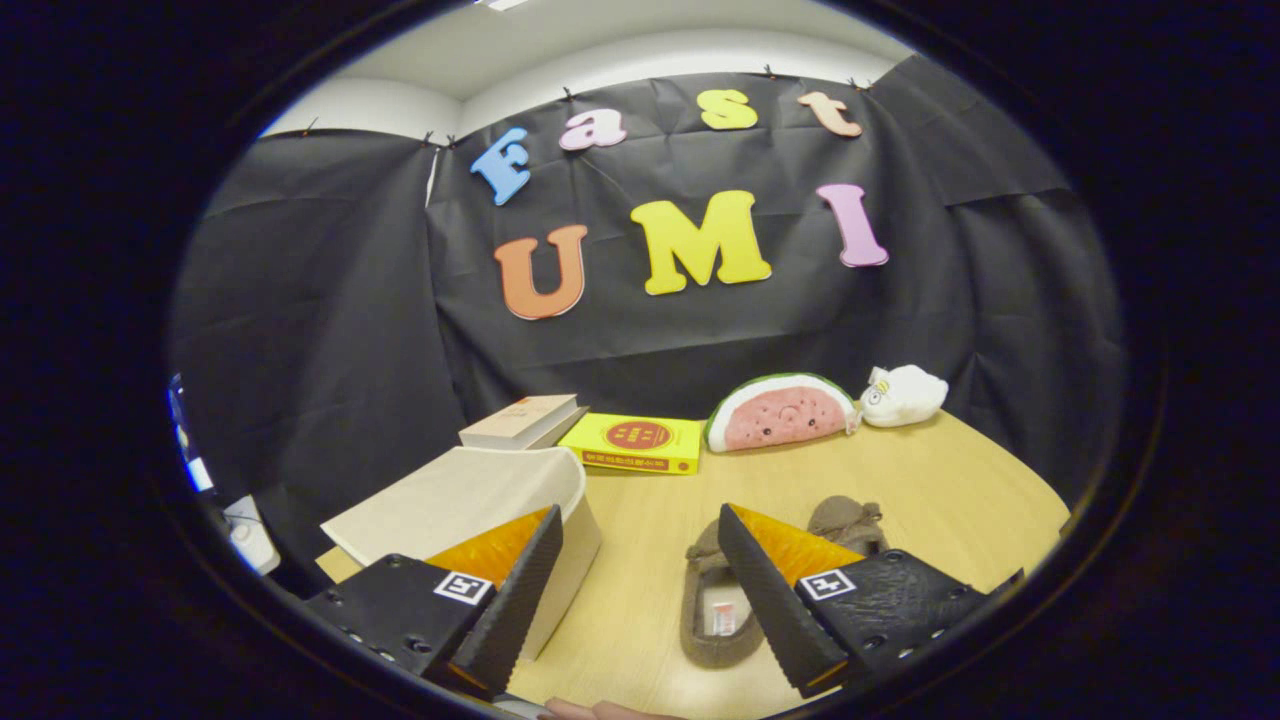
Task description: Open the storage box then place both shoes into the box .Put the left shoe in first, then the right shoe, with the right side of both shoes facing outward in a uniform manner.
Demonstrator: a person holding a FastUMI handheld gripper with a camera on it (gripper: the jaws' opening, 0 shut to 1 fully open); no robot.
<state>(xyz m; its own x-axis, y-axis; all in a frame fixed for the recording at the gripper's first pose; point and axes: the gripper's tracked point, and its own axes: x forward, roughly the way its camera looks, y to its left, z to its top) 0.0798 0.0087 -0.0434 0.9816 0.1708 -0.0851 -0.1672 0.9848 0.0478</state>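
1. The tool [640,590] hangs over the counter [960,480] with its fingers spread wide and nothing between them.
2. The storage box [470,500] stands just ahead of the left finger, and its lid looks closed — so opening it seems to be the step in hand.
3. The shoes [725,590], brown slippers, lie on the counter beside the box, partly behind the right finger. Leave them for now.
4. To open well, bring one finger under the front edge of the lid and lift slowly — the box seems light and may slide.
5. The books [590,430] and the plush toys [820,405] stand beyond, well apart from the work.
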